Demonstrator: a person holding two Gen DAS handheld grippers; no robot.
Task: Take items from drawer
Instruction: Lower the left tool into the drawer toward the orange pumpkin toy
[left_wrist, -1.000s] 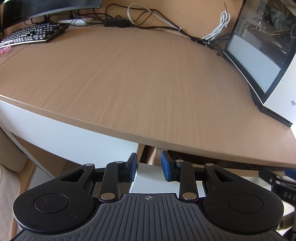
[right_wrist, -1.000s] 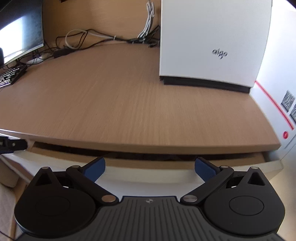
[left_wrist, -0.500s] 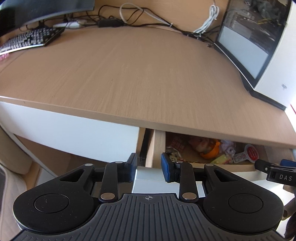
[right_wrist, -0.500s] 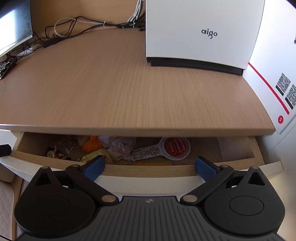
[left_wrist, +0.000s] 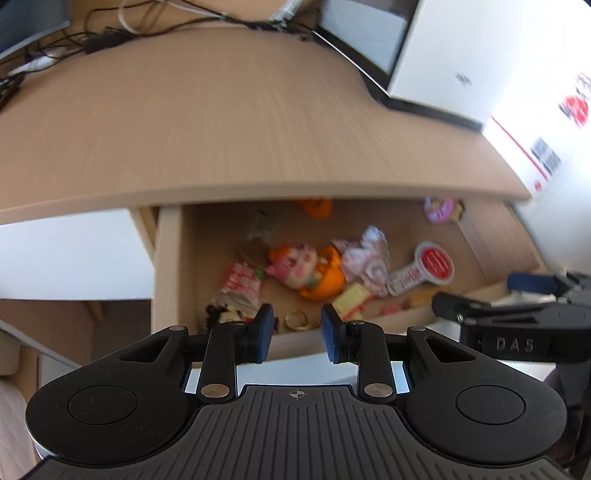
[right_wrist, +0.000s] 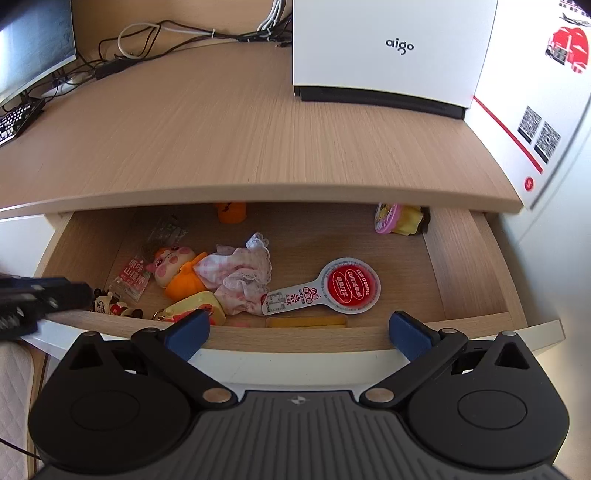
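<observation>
Open drawer (right_wrist: 469, 258) holds toys; right claw (right_wrist: 299, 330) spread, left claw (left_wrist: 297, 334) narrowly parted, empty.

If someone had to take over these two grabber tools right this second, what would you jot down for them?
Left gripper: jaws narrowly apart around the drawer's white front; whether the pads press it I cannot tell.
Right gripper: wide open, empty, above the front edge.
Drawer: pulled out from under the desk, nothing out yet.
Inside: paddle-shaped red-and-white tag, pink-faced orange doll, lacy pink cloth, yellow toy, snack packet, yellow strip, small orange toy and pink round case at the back.
Left: lift the items out, perhaps the tag first.
</observation>
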